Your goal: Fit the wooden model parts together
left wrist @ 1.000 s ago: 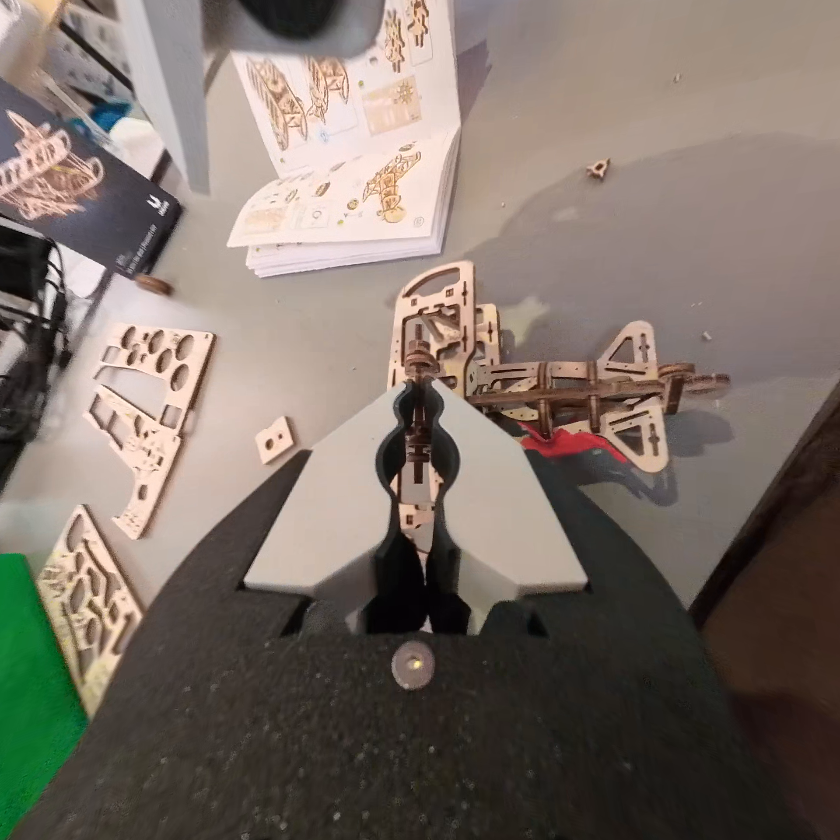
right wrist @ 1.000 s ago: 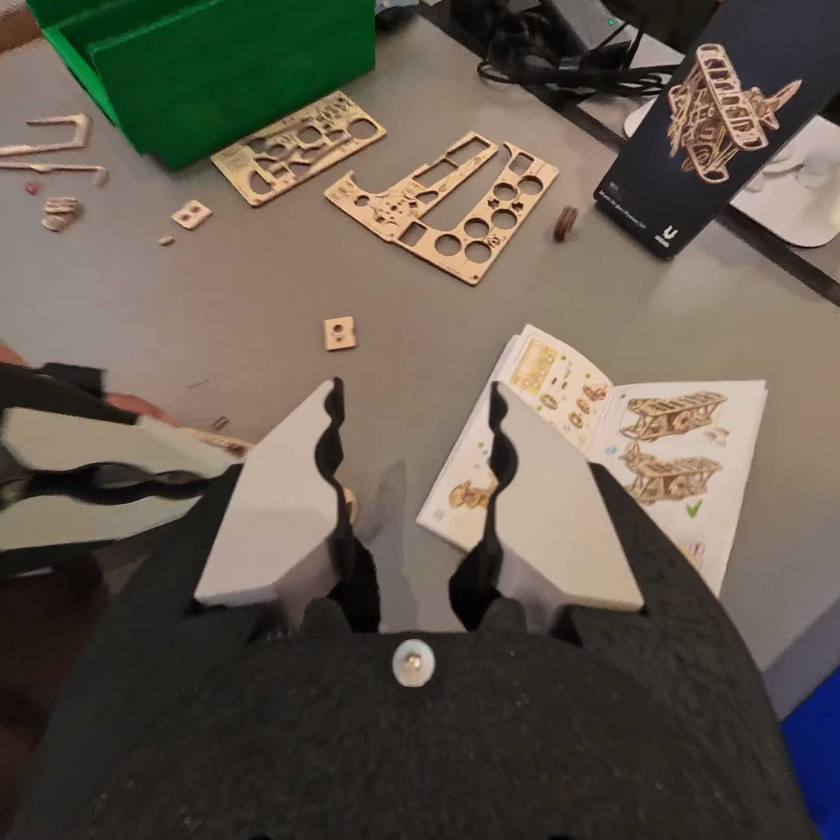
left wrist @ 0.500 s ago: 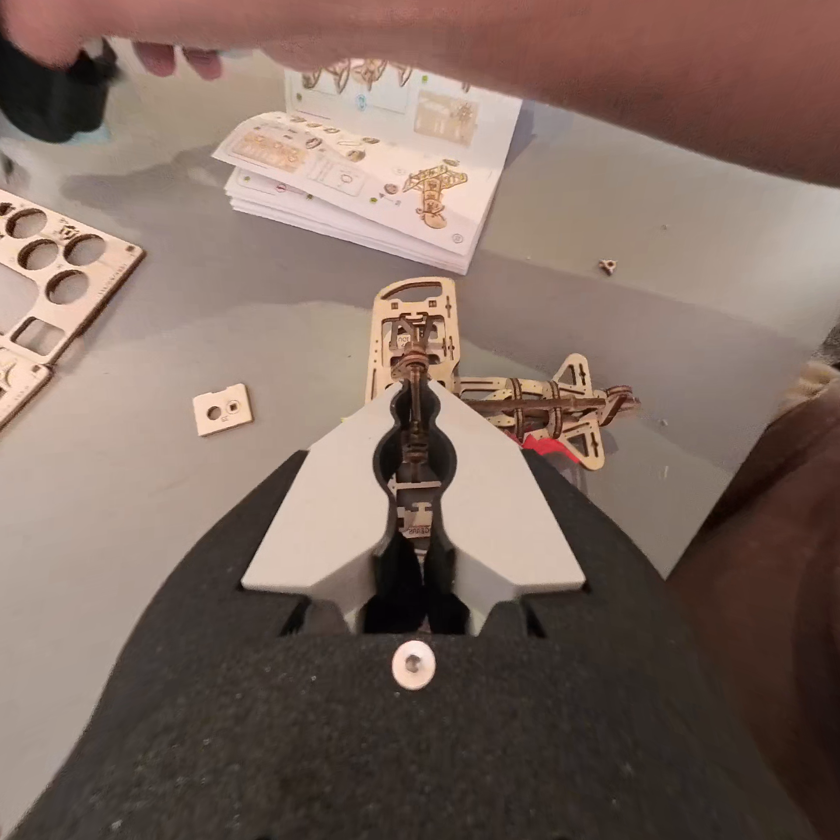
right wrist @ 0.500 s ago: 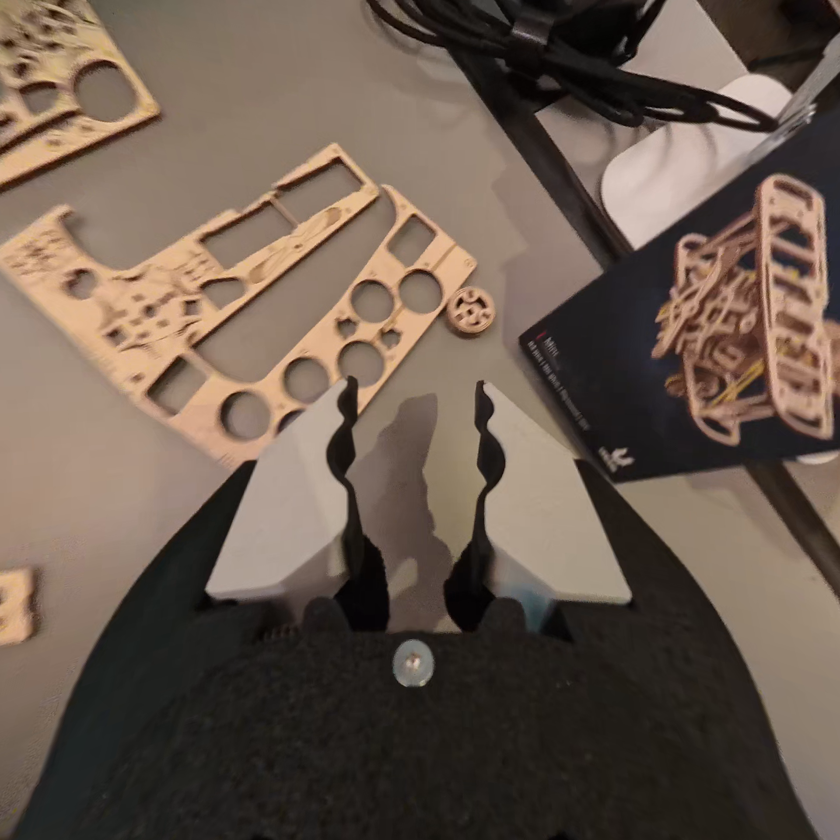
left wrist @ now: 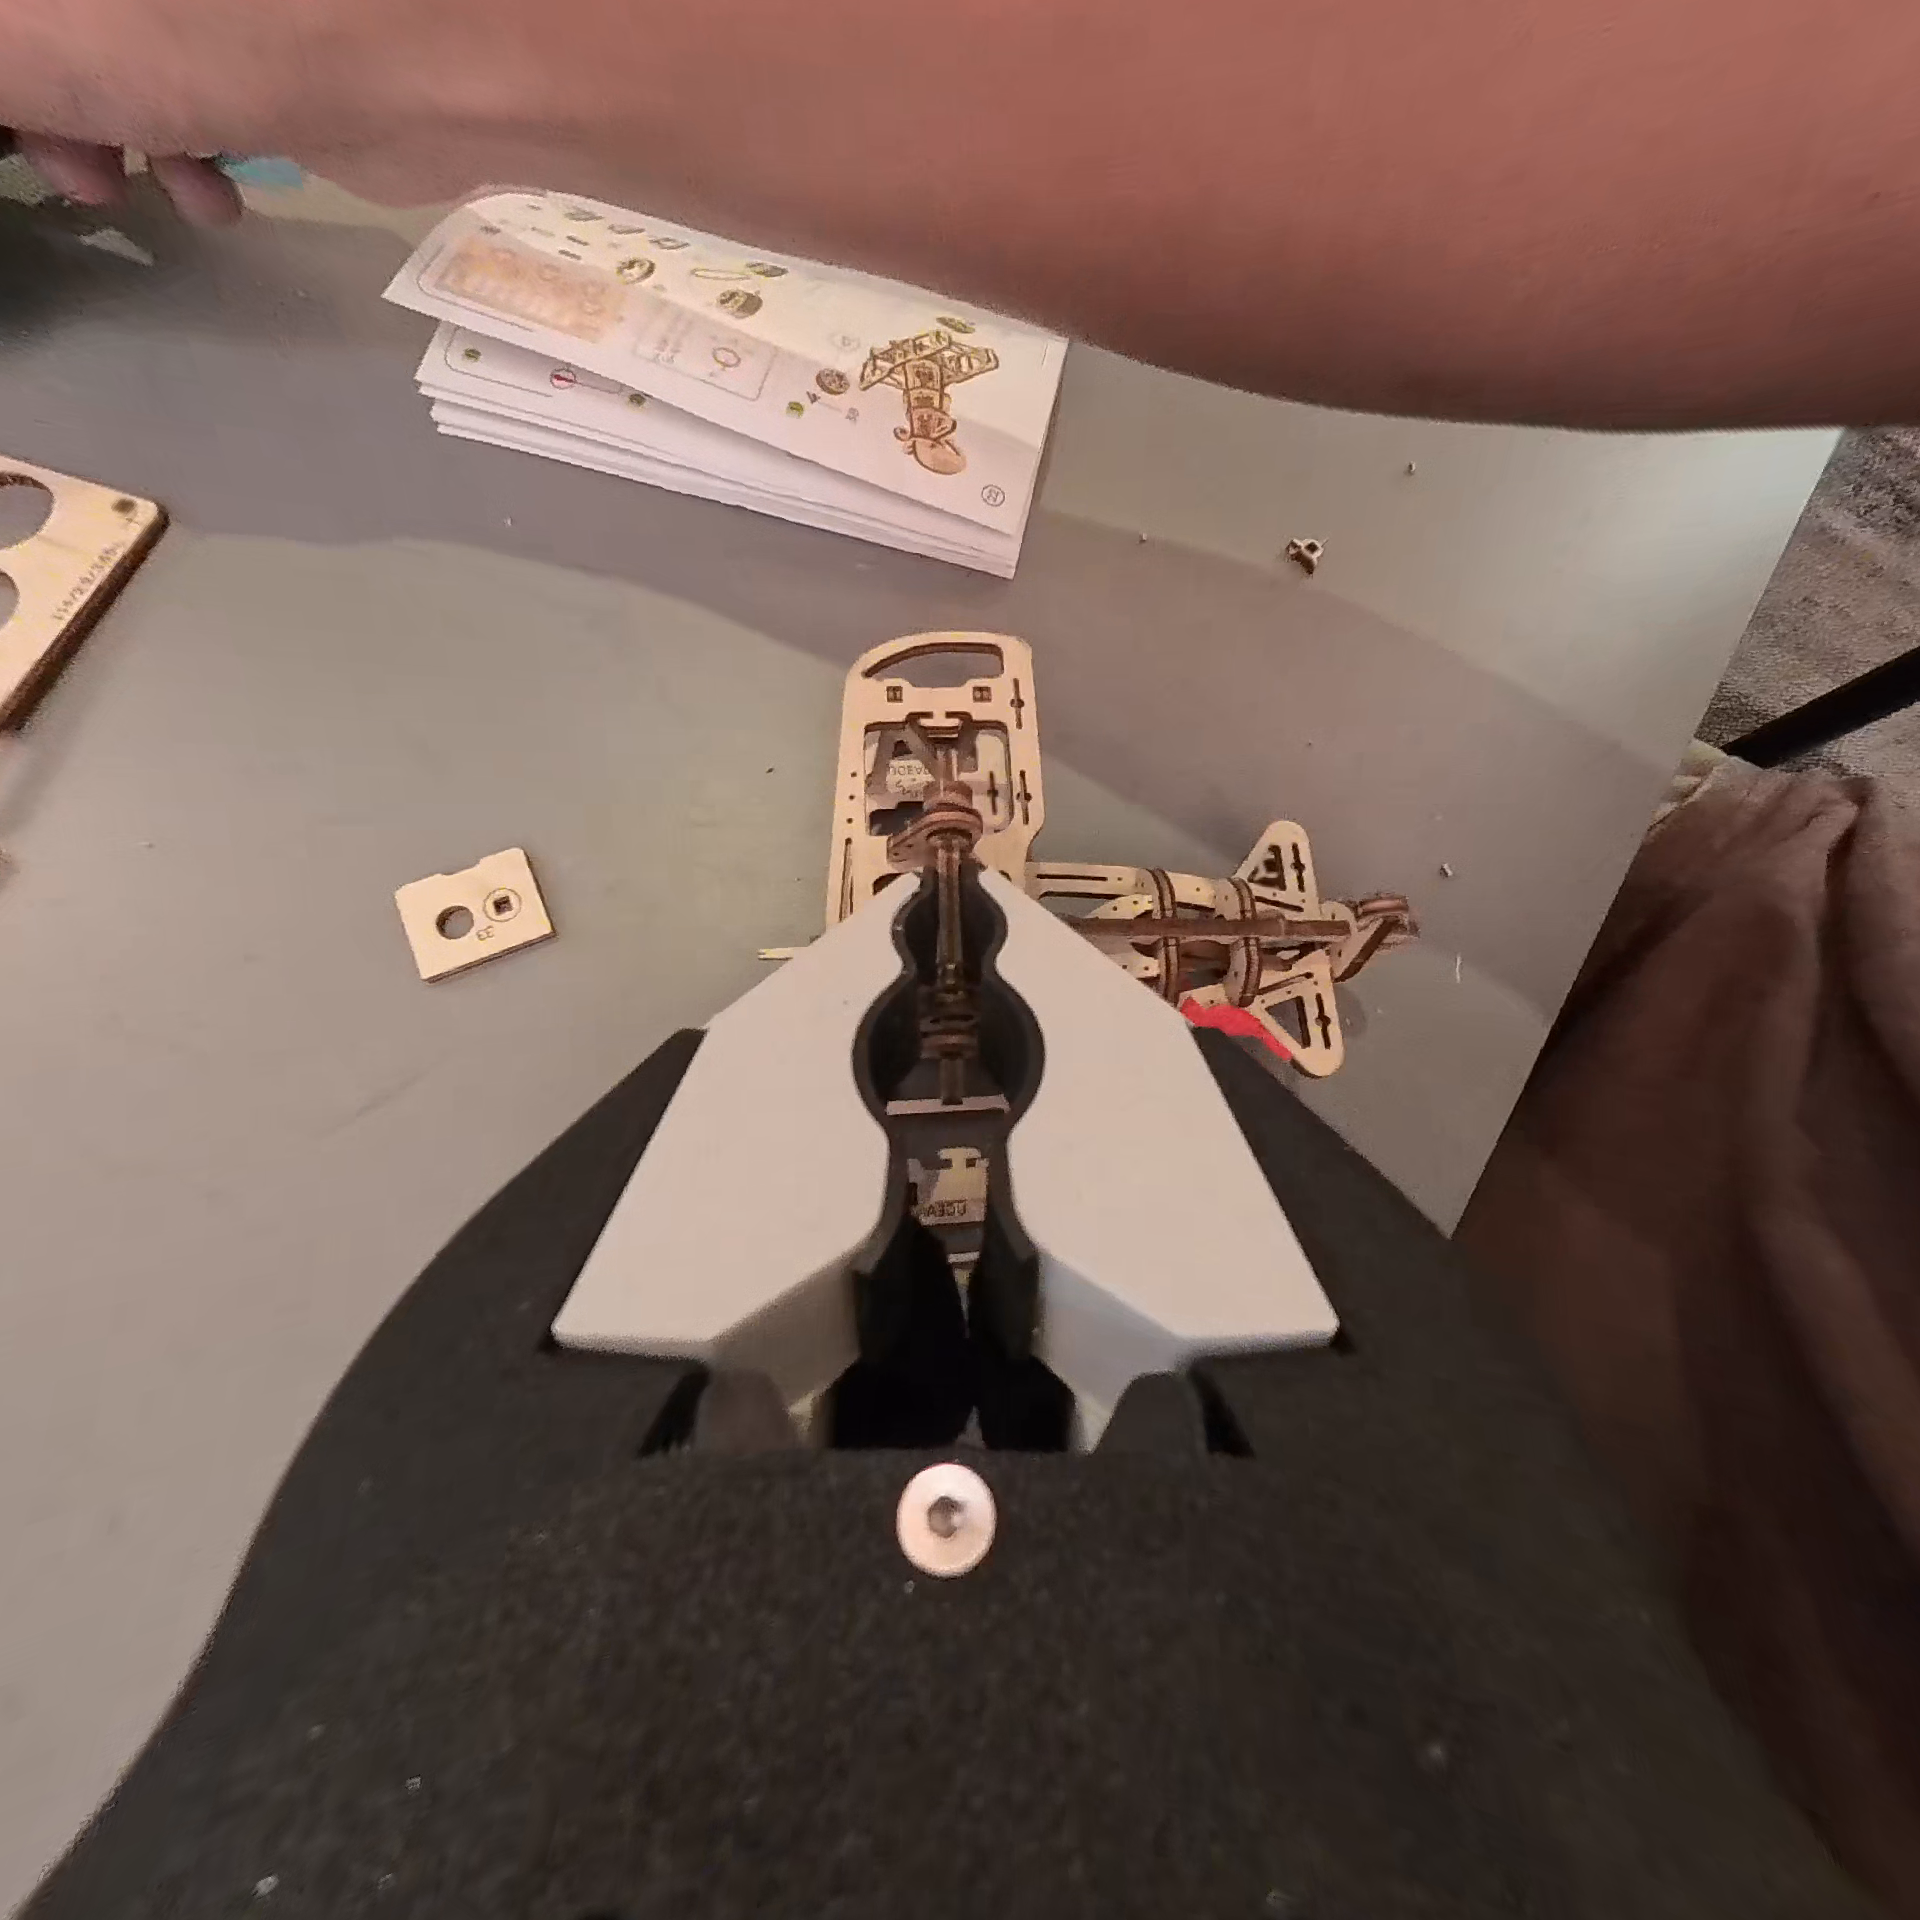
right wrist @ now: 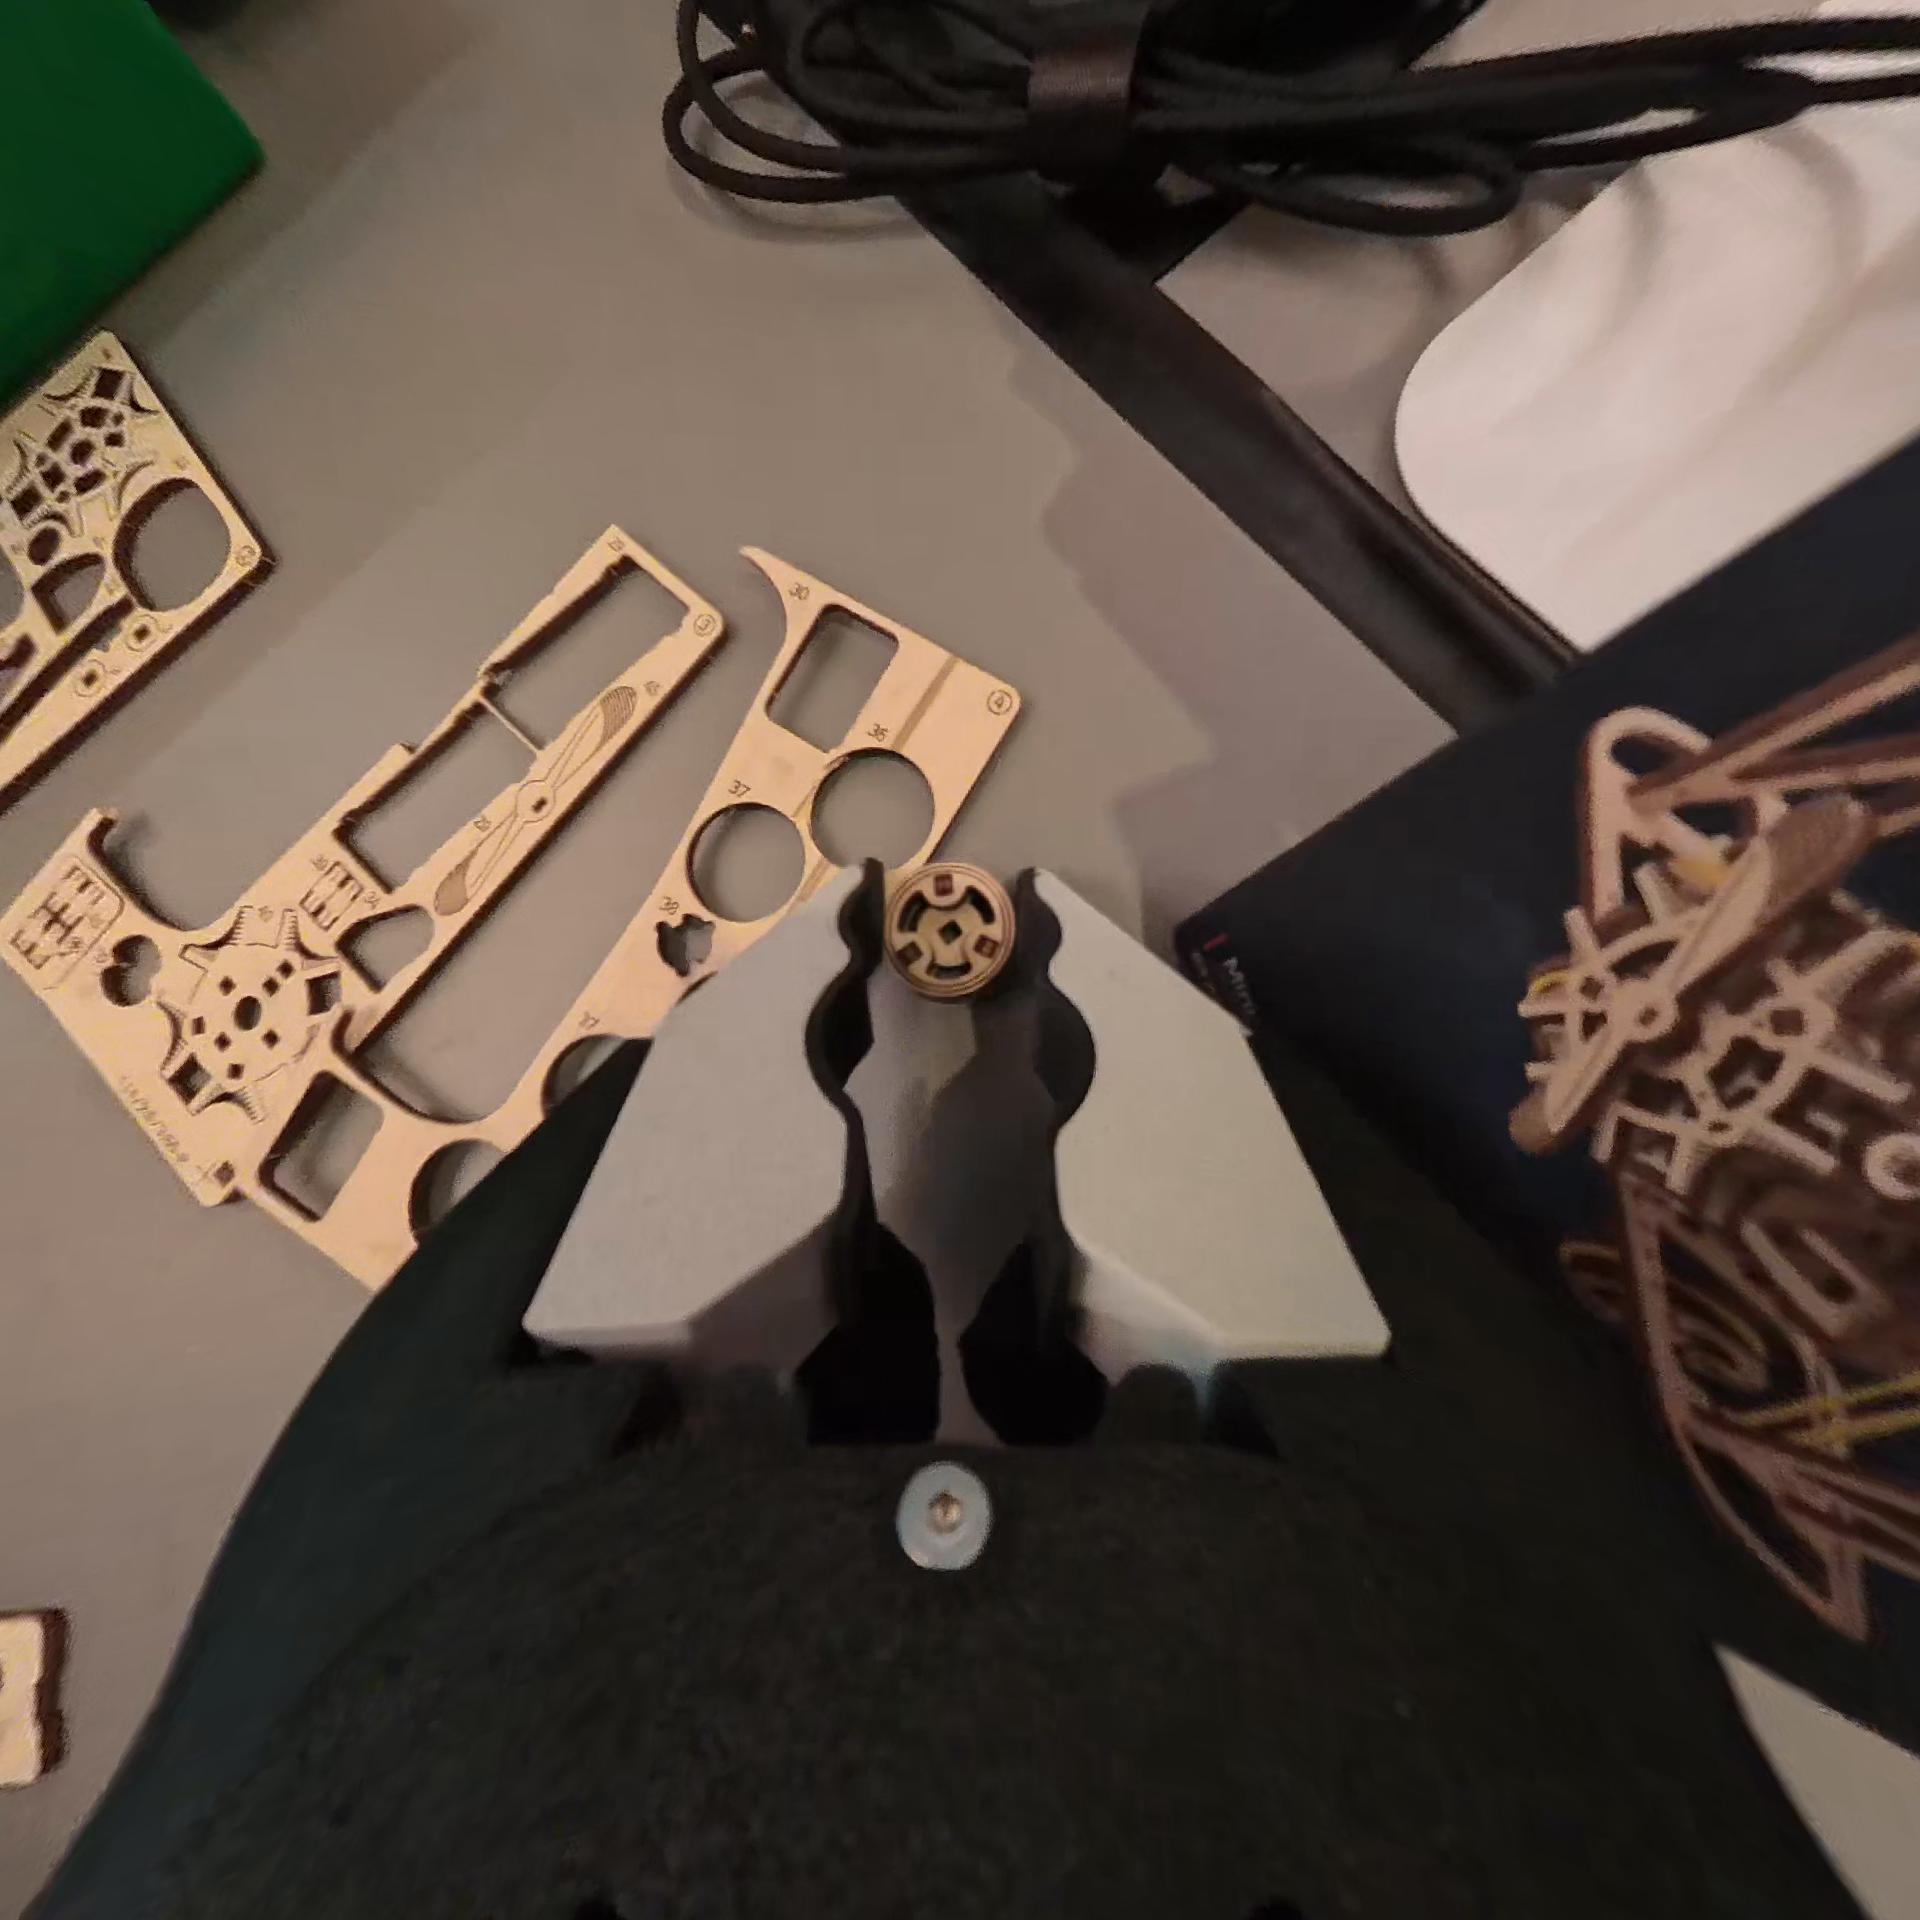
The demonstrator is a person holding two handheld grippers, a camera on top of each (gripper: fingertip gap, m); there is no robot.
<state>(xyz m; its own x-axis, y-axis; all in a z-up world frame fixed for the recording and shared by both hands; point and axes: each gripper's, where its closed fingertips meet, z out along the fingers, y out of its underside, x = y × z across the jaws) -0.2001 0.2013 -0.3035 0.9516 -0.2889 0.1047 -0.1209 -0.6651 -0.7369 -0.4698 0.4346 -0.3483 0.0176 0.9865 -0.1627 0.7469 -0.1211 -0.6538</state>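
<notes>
In the left wrist view my left gripper point(left wrist: 948, 883) is shut on the wooden plane model point(left wrist: 940, 727), gripping a thin axle assembly at its front. The model's wing lies flat on the grey table and its tail point(left wrist: 1278, 935) points right. In the right wrist view my right gripper point(right wrist: 948, 894) is open, low over the table. A small round wooden wheel point(right wrist: 948, 948) lies flat between its fingertips point(right wrist: 862, 894), with a narrow gap on each side.
A person's arm point(left wrist: 1143, 156) crosses above the open instruction booklet point(left wrist: 748, 384). A small square wooden piece point(left wrist: 478, 914) lies left of the model. Punched-out wooden sheets point(right wrist: 520, 883), a green box point(right wrist: 94, 156), black cables point(right wrist: 1039, 104) and the dark kit box point(right wrist: 1662, 1039) surround the wheel. Tip to tip, the grippers are about 35 centimetres apart. Measured from the fingertips, the small square wooden piece point(left wrist: 478, 914) is 11 centimetres or so from the left gripper and 25 centimetres from the right.
My right gripper has moved forward across the table to the wooden wheel and its jaws have narrowed around it. My left gripper keeps its hold on the model.
</notes>
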